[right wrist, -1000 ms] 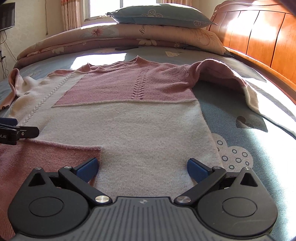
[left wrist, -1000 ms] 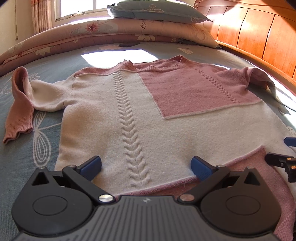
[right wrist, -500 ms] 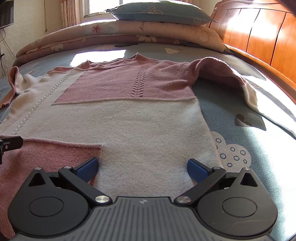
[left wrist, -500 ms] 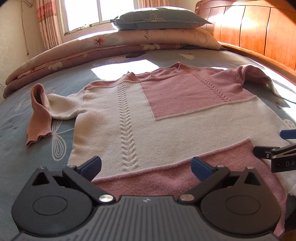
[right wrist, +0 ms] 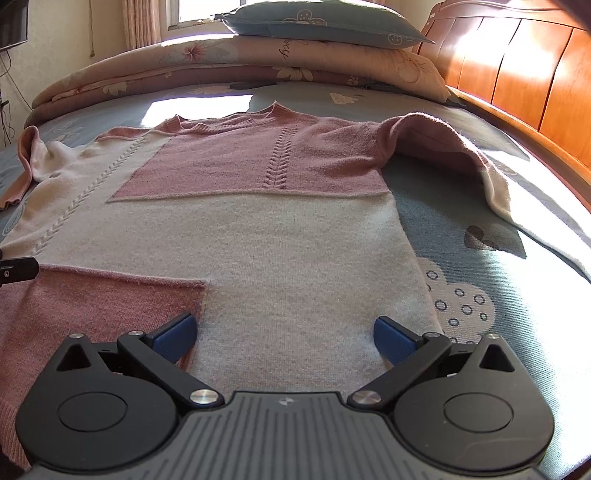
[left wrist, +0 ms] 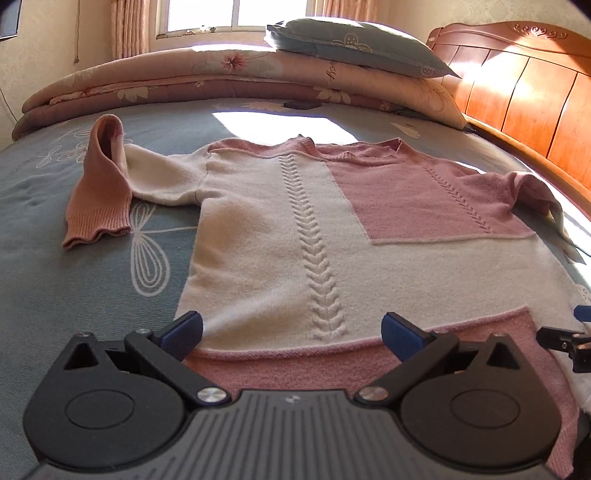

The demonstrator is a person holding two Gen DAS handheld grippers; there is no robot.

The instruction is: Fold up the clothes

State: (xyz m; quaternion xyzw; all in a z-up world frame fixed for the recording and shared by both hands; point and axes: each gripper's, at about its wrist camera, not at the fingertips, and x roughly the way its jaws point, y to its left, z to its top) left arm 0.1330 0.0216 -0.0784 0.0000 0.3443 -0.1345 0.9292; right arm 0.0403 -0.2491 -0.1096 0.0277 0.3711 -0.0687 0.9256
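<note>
Curtains (left wrist: 129,26) hang at the far left beside one window (left wrist: 236,14), in soft pink folds. One sweater (left wrist: 295,229) lies flat on the bed sheet (left wrist: 44,295), spread out with its front up. It is a thick knit in cream and pink blocks, with two braided cable lines that run down the body. Its left sleeve (left wrist: 99,188) is bent back on itself and ends in a ribbed, wavy pink cuff. The sheet is grey-blue with white line drawings of dragonflies and, in the right view, one dotted cloud (right wrist: 458,302). Behind the sweater one folded quilt (left wrist: 229,77) with a flower print lies across the bed, and one grey-blue pillow (left wrist: 354,44) rests on top of it.

Left gripper (left wrist: 291,330) hovers over the pink hem with its jaws wide apart and nothing between them; its two fingers carry blue pads (left wrist: 184,328). Right gripper (right wrist: 282,336) is also spread open and empty, above the cream lower part near the right side seam. Right sleeve (right wrist: 461,158) of the sweater is humped up, pink then cream, and trails toward the edge. At the far right stands one wooden headboard (right wrist: 517,59), glossy orange-brown, made of curved panels.
</note>
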